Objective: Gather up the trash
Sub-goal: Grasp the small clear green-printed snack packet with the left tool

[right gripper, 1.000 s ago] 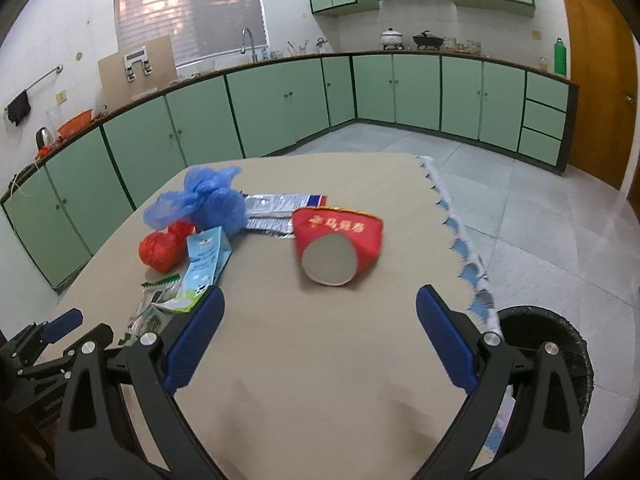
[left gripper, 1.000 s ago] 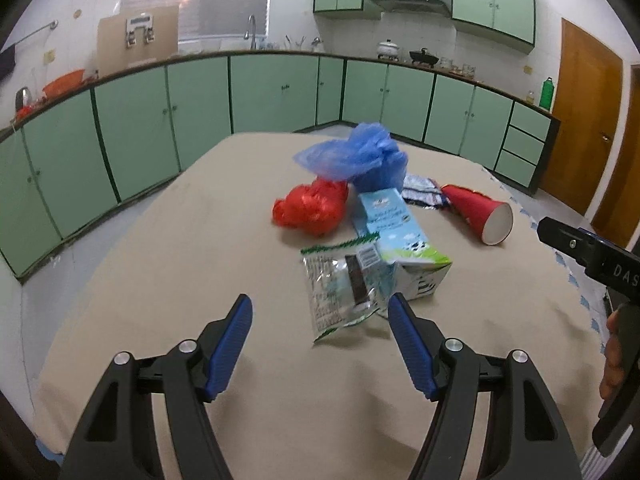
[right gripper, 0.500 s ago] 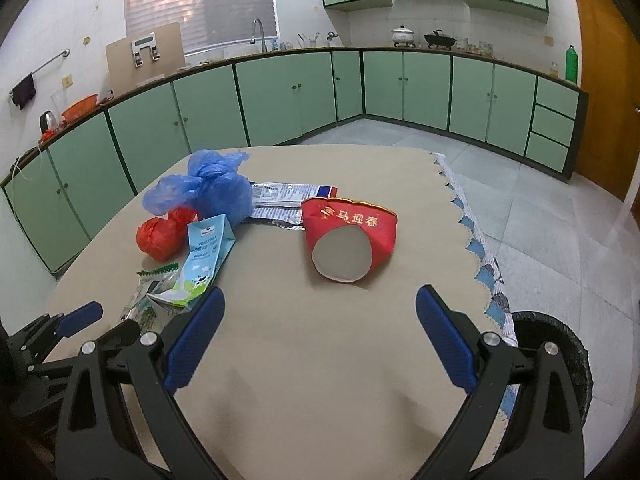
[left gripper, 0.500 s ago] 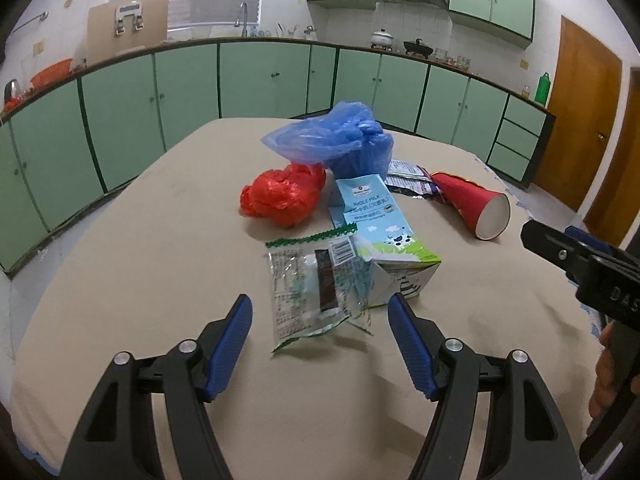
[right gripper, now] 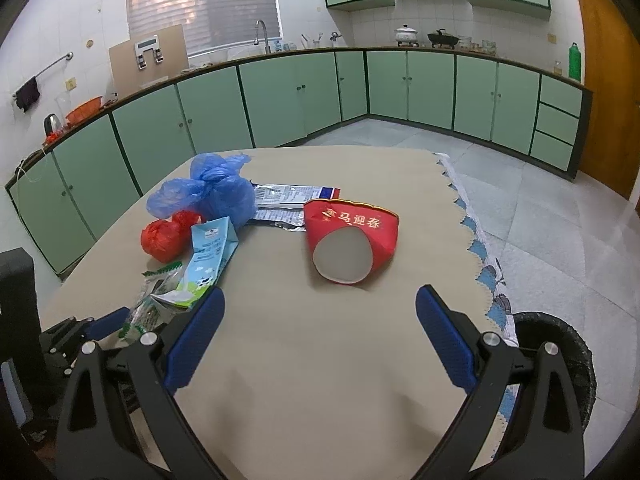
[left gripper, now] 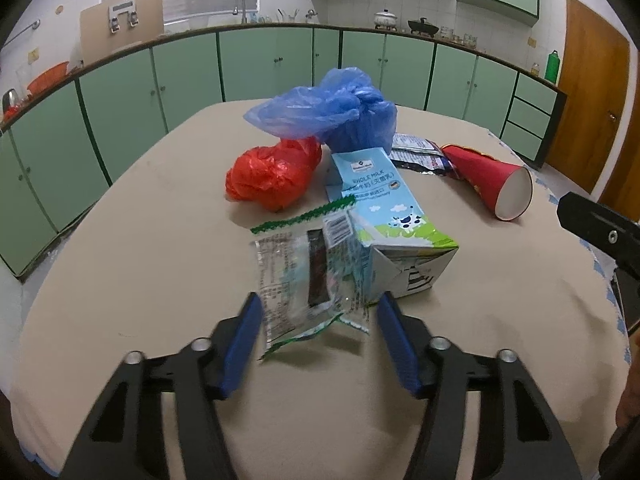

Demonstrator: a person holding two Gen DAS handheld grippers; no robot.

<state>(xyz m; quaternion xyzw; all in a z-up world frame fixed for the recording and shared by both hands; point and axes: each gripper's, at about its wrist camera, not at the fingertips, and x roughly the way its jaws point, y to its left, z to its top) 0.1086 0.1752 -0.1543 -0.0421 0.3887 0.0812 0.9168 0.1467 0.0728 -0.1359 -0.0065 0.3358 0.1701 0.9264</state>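
Observation:
A clear snack wrapper [left gripper: 304, 276] with a green top edge lies on the beige table [left gripper: 160, 240], leaning on a blue milk carton [left gripper: 384, 216]. My left gripper [left gripper: 320, 304] has its jaws closing either side of the wrapper's near end; the pads do not press it. Behind are a red plastic bag [left gripper: 272, 176], a blue plastic bag [left gripper: 332, 112], a foil packet [left gripper: 416, 152] and a tipped red paper cup [left gripper: 492, 180]. My right gripper [right gripper: 320, 294] stands open and empty just short of the red cup [right gripper: 352, 236].
A black trash bin [right gripper: 560, 344] stands on the floor past the table's right edge, under the scalloped cloth hem [right gripper: 476, 240]. Green cabinets [right gripper: 280, 96] run round the room. The right gripper's body [left gripper: 592, 228] shows at the left wrist view's right edge.
My left gripper has moved forward and down onto the wrapper, and its jaws have narrowed around it. The right gripper has kept still and open.

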